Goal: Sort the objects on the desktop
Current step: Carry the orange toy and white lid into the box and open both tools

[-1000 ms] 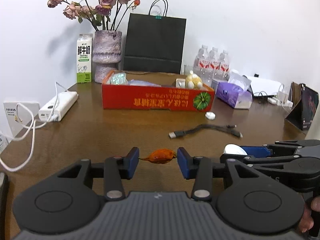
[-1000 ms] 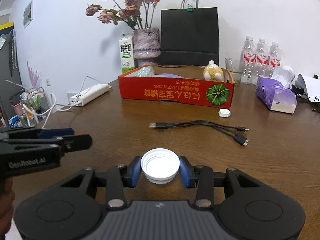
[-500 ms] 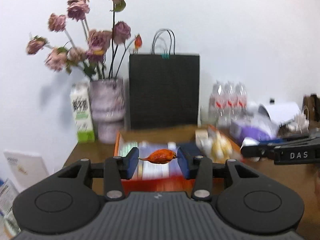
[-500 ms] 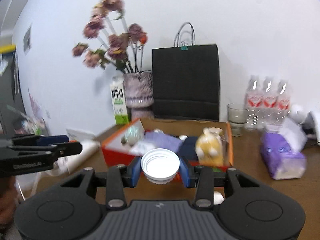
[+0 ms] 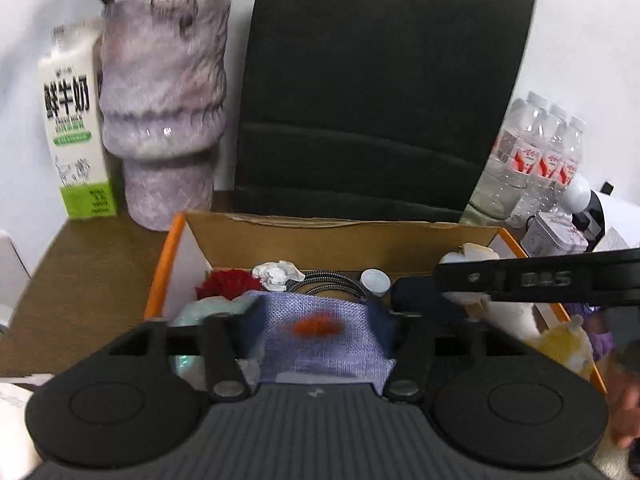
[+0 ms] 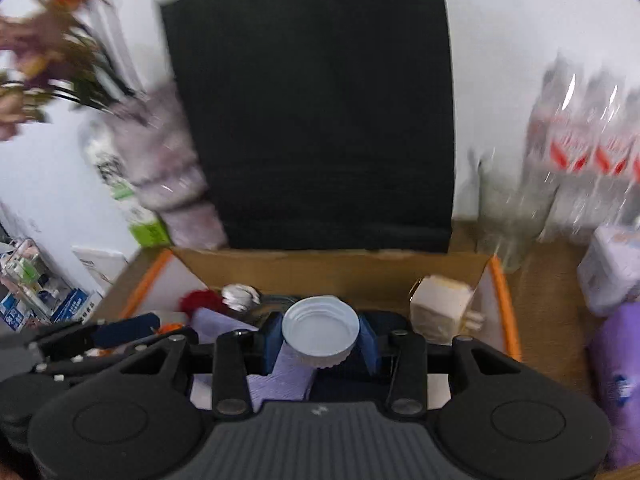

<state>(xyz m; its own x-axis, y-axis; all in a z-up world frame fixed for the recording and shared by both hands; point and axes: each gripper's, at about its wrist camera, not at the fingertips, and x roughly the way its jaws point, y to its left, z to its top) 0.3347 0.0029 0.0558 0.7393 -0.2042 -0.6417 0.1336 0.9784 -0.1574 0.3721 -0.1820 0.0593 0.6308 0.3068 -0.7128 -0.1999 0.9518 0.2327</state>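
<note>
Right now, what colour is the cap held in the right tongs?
White; the cap shows best in the right wrist view, clamped between blue pads.

a brown wooden table (image 5: 92, 276) carries everything. on it stands an open cardboard box (image 5: 320, 236) with orange edges. behind the box stand a black paper bag (image 5: 372, 92), a mottled purple vase (image 5: 160, 104) and a milk carton (image 5: 76, 136) just beside the vase. to the right are water bottles (image 5: 540, 156), a clear glass (image 6: 504, 220) and a purple tissue pack (image 6: 616, 364).
</note>
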